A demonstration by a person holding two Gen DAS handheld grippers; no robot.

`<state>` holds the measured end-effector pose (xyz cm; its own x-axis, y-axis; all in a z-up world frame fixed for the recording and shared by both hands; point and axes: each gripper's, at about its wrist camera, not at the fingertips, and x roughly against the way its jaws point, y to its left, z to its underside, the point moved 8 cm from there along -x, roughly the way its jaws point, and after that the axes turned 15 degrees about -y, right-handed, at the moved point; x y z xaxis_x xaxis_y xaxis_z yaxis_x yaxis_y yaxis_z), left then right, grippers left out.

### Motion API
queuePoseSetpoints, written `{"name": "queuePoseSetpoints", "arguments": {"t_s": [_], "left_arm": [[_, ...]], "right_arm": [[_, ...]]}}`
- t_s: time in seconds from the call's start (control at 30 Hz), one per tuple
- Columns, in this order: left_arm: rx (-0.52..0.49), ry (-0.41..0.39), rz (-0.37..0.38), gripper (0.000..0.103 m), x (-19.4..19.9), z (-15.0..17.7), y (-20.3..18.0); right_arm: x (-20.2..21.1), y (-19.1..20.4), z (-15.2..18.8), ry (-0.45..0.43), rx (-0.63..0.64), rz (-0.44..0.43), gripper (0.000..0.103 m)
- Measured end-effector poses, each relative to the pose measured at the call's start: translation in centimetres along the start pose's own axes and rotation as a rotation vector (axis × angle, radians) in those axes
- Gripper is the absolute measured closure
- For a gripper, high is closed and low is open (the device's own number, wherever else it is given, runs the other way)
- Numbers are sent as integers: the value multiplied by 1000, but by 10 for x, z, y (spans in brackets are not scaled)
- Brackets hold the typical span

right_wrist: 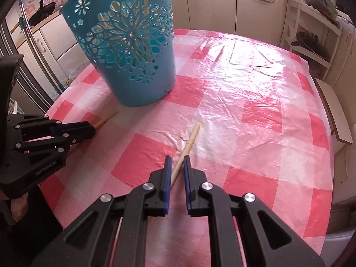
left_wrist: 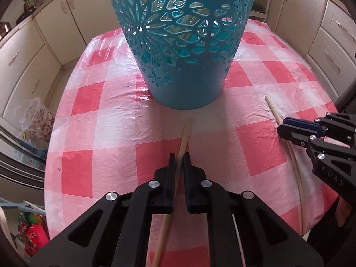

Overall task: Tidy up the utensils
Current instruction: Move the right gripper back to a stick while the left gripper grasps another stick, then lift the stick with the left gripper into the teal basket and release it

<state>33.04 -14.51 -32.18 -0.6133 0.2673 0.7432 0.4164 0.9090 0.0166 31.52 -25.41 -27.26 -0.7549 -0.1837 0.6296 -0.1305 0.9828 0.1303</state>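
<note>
A teal cut-out basket (left_wrist: 182, 44) stands on the pink checked table (left_wrist: 100, 115); it also shows in the right wrist view (right_wrist: 133, 51) with pale sticks inside. My left gripper (left_wrist: 179, 156) has its fingers closed around a pale wooden chopstick (left_wrist: 185, 133) that lies on the cloth and points at the basket. My right gripper (right_wrist: 177, 159) straddles a second chopstick (right_wrist: 192, 136), its jaws narrow but a small gap shows either side. The right gripper also shows in the left wrist view (left_wrist: 287, 126), over that chopstick (left_wrist: 272, 106). The left gripper shows in the right wrist view (right_wrist: 89, 128).
Cream kitchen cabinets (left_wrist: 44, 44) surround the table. A shelf rack (right_wrist: 316, 33) stands at the far right. Bags and boxes (left_wrist: 33, 233) sit on the floor left of the table. A glossy plastic cover lies over the cloth (right_wrist: 244, 66).
</note>
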Motion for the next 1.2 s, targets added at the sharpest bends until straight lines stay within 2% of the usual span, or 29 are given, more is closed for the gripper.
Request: {"name": "queuePoseSetpoints", "arguments": {"t_s": [0.1, 0.17, 0.3, 0.47, 0.6, 0.77, 0.9, 1.07, 1.2], "left_arm": [[98, -16, 77, 98, 10, 0, 2], [137, -47, 111, 98, 20, -3, 6], [223, -108, 186, 98, 45, -7, 15], [274, -209, 253, 98, 90, -19, 20], [308, -297, 294, 98, 126, -43, 28], [305, -450, 292, 98, 164, -95, 33], [287, -586, 249, 98, 185, -146, 36], [297, -771, 188, 98, 194, -207, 37], [283, -864, 107, 98, 184, -240, 34]], "right_arm": [[4, 0, 4, 25, 12, -14, 91], [3, 0, 3, 39, 0, -32, 87], [0, 2, 2, 22, -8, -9, 85], [2, 2, 4, -15, -27, 12, 85], [4, 4, 6, -29, -19, 22, 85], [9, 3, 10, -55, -37, 8, 85], [11, -1, 11, -67, -51, -2, 85], [14, -5, 13, -93, -67, -24, 85], [16, -8, 13, -100, -65, -25, 85]]}}
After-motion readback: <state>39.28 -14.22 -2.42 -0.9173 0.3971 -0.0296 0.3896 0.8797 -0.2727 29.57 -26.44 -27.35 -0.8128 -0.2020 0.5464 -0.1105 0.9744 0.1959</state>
